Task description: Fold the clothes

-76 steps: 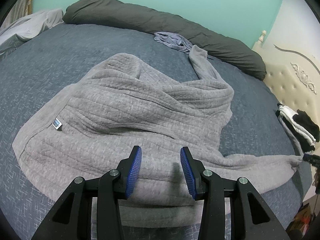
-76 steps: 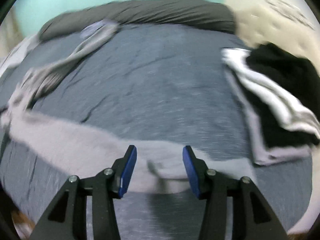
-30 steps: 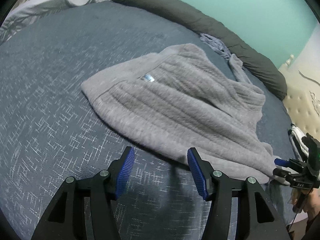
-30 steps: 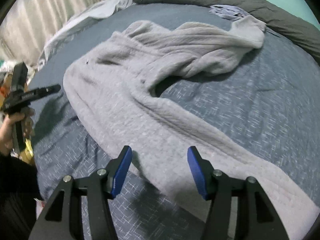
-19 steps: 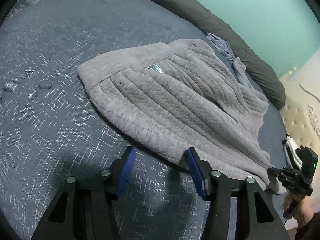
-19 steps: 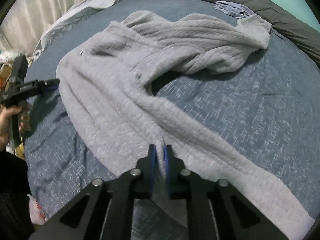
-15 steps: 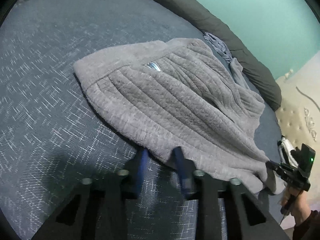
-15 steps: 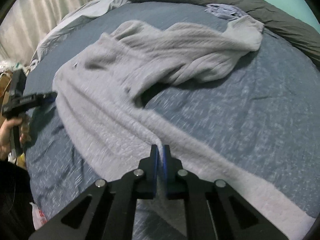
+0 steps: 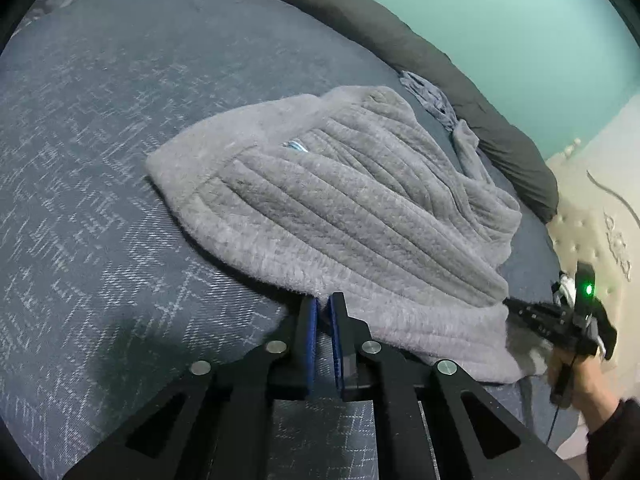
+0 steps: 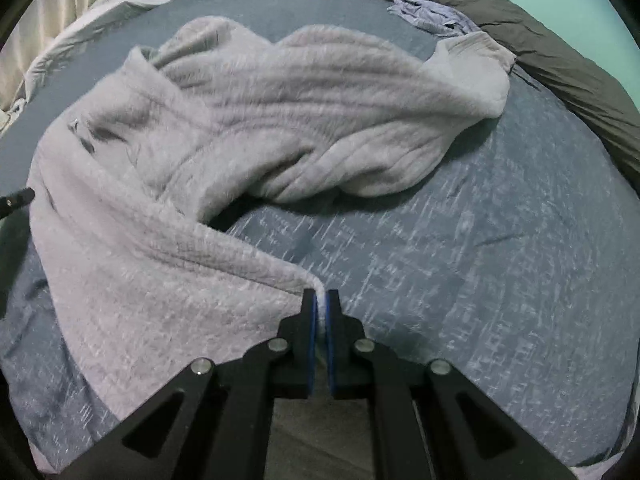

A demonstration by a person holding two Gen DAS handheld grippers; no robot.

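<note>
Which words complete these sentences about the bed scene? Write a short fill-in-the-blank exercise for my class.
1. The grey sweater lies on a ___ bedsheet.
2. The right gripper is shut on the sweater's ___.
3. The wall behind the bed is ___.

Missing words: blue; edge; green

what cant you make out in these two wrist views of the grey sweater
- Left wrist view: whether the left gripper, its jaws closing, pinches the grey sweater; the hem hides its tips.
- Right wrist view: the sweater's edge below the right gripper, hidden by the gripper body.
- Both: the sweater's underside.
</note>
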